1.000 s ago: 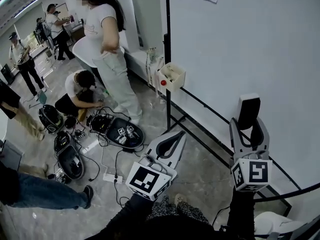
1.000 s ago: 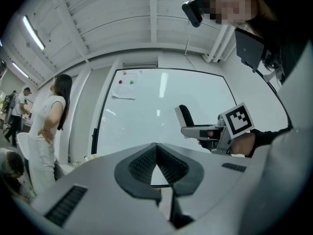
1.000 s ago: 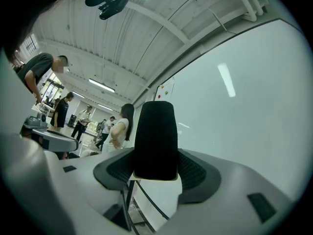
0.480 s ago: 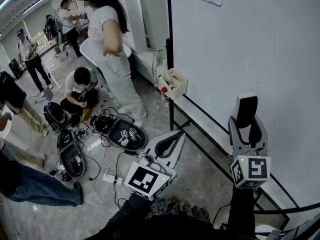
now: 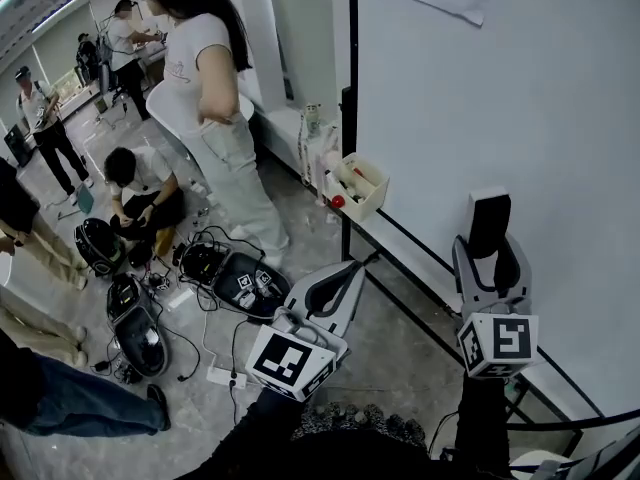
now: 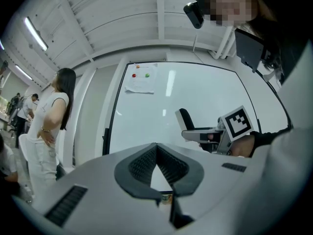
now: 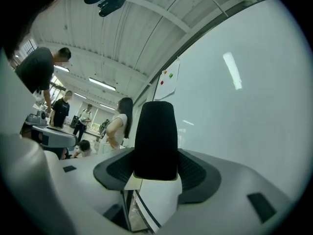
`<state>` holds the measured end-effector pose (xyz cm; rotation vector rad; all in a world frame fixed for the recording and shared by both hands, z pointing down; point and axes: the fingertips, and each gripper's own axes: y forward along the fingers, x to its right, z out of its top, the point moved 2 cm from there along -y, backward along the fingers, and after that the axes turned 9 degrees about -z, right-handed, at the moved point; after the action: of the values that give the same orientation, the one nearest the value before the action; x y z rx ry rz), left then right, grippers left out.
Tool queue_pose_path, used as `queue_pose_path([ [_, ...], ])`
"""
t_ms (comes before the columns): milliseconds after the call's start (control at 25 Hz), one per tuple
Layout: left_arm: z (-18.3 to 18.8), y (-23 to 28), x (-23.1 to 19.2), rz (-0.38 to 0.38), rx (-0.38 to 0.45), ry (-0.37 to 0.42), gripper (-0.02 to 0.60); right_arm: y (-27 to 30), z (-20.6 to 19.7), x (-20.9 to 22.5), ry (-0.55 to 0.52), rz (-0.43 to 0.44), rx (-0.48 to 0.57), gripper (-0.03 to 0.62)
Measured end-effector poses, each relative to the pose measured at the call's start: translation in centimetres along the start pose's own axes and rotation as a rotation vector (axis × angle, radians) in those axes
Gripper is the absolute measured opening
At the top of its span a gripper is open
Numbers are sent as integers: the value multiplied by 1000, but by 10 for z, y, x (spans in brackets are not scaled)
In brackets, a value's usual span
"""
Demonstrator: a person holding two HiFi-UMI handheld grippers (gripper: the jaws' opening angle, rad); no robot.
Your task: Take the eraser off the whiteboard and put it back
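Right gripper [image 5: 492, 268] clamps the eraser [image 5: 494, 223], long axis along the jaws, off the whiteboard [image 5: 520, 98]. The board lies just to its right. Left gripper [image 5: 338, 290] is closed, empty and farther from the board.

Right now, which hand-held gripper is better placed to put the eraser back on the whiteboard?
Right. The right hand-held gripper is clamped on the eraser, close beside the whiteboard. The left hand-held gripper is shut, empty, and farther from the board.
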<state>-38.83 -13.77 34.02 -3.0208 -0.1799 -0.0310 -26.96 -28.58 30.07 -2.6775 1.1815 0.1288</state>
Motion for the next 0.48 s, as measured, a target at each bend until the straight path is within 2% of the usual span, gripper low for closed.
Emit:
queue_pose_path([
  [120,2,-3,-37,-25,0,-2,6,24,3,-23,-3,-27,-4,275],
  [320,7,-2,-83,-129,2,-4,6,50,6,-52,1,-127,-19,275],
  [480,6,-7,-114,-180,-3,-16,6,63,2,-75,14,-181,-38,275],
])
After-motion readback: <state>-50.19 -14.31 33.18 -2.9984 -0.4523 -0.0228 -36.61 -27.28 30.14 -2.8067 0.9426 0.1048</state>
